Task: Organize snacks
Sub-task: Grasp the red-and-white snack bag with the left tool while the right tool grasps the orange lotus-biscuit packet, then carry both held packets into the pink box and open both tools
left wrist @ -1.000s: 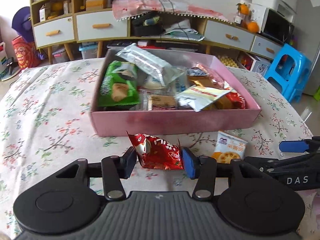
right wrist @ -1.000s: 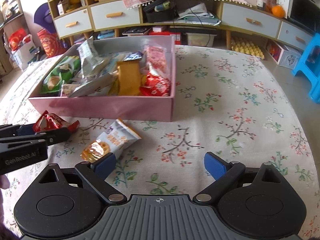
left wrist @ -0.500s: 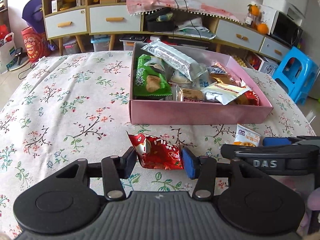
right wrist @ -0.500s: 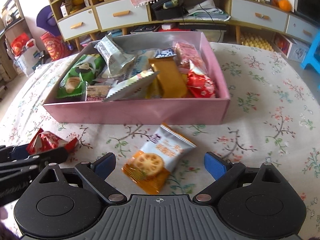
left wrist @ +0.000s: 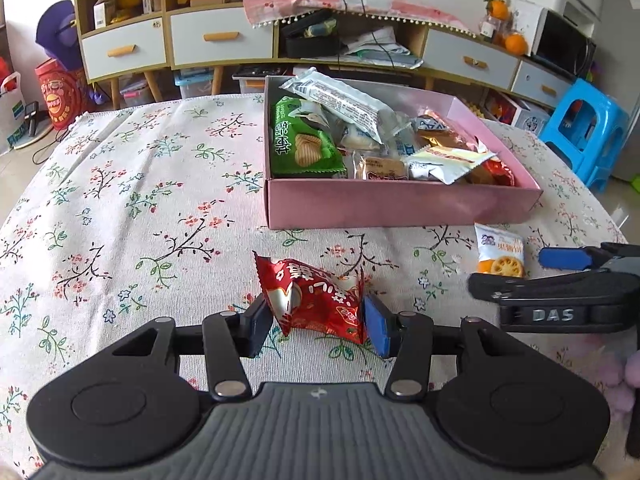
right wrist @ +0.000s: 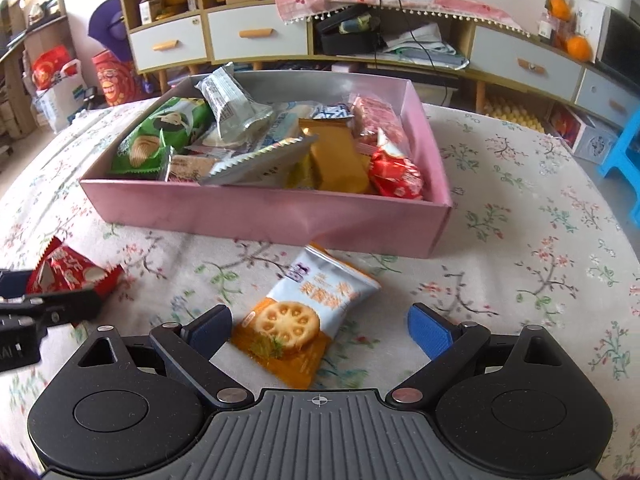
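Note:
A pink box (left wrist: 400, 204) filled with several snack packets stands on the flowered tablecloth; it also shows in the right wrist view (right wrist: 256, 214). My left gripper (left wrist: 316, 322) is shut on a red snack packet (left wrist: 316, 300), held in front of the box's near left corner. The packet also shows at the left of the right wrist view (right wrist: 68, 270). My right gripper (right wrist: 320, 326) is open, its fingers on either side of a pale blue and orange biscuit packet (right wrist: 304, 312) lying on the cloth before the box. That packet shows in the left wrist view (left wrist: 500, 254) too.
The round table (left wrist: 120, 184) carries a flowered cloth. Behind it stand a low cabinet with drawers (left wrist: 220, 40), a blue plastic stool (left wrist: 588, 128) at the right and bags on the floor at the left (right wrist: 56, 88).
My left gripper has pulled back and to the left with the red packet. My right gripper has moved left and forward until its open fingers flank the biscuit packet.

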The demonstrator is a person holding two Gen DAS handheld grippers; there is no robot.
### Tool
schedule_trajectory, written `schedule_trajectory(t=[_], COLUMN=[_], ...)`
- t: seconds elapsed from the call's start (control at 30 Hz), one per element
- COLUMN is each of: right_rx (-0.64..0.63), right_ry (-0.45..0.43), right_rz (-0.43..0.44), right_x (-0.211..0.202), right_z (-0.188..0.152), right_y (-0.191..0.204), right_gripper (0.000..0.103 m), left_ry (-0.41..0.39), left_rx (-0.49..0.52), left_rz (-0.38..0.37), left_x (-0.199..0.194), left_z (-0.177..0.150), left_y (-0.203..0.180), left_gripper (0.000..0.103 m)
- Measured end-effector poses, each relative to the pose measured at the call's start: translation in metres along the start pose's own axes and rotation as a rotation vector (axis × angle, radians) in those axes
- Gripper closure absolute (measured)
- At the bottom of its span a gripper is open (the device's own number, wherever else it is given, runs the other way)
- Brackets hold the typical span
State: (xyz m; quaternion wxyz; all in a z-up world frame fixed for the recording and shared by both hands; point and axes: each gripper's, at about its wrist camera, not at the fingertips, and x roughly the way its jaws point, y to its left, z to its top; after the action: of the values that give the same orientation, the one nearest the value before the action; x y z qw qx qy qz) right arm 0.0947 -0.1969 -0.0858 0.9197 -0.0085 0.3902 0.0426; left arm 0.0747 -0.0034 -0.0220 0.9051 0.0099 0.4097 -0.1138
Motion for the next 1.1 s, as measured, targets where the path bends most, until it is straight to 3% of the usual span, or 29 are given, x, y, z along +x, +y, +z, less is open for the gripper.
schedule_trajectory(t=[0.23,0.53,0.63,0.83,1.1], right_rx=[0.027,-0.018,-0.017,-0.008,0.032], right_ry=[-0.002,-0.006,-0.013,-0.027,0.001], right_rz=[0.005,0.037,0.032,0.027,0.063], right_x=[-0.007,-0.002,-0.001,-0.004,-0.01], right_z=[-0.004,0.001,0.004,0.006,0.009], right_y=[-0.02,0.001,0.002,-0.003,-0.014], right_gripper=[0.008,0.013,0.021,0.059,0.064], left_ry=[0.0,-0.003,-0.003,-0.004,0.002], left_rx=[0.018,0.023,0.023,0.03,0.025], left_rz=[0.004,0.014,0.014,0.017,0.007], left_x=[0.0,0.0,0.0,0.0,-0.002], left_z=[-0.003,-0.004,-0.004,-0.003,0.001], left_y=[-0.002,-0.005,-0.005,-0.005,-0.004], left_gripper=[0.057,0.057,0.057,0.058,0.061])
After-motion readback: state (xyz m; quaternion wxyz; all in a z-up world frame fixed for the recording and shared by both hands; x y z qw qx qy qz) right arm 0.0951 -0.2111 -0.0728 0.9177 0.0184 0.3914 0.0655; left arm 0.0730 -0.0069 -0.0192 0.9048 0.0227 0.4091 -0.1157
